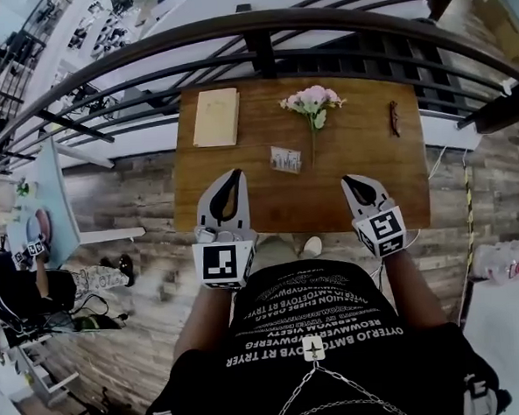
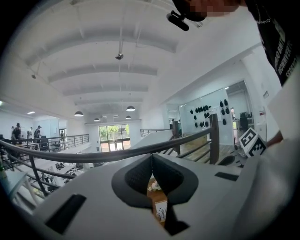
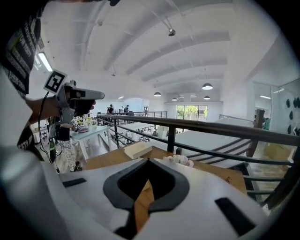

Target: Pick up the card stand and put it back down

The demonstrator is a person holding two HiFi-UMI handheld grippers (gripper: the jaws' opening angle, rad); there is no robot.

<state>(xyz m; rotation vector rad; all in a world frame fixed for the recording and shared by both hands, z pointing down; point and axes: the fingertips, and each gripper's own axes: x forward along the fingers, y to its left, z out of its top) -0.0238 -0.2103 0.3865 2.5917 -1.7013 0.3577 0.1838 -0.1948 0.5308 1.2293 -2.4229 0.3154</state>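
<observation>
Both claws were hovering over the near edge of the tabletop (image 1: 381,161), tips aimed at the far edge. Bare forearms were reaching forward from the torso, and each marker cube sat at the rear, closest to the body.

Left claw (image 1: 232,178): over the near-left part, tips pressed together, nothing between them. Its own view looked down through the gap behind the tips at the card stand below.

Right claw (image 1: 352,185): over the near-right part, tips also closed tight, empty, with bare wood showing through the gap.

Card stand (image 1: 285,159): upright on the middle of the tabletop, beyond both claws and roughly between them, touching neither. It was just beside the stem of the flower sprig (image 1: 313,100).

Notebook (image 1: 216,117) lay flat near the far-left corner. A small dark item (image 1: 393,118) lay toward the far-right edge. The railing (image 1: 257,23) ran past the far edge.
</observation>
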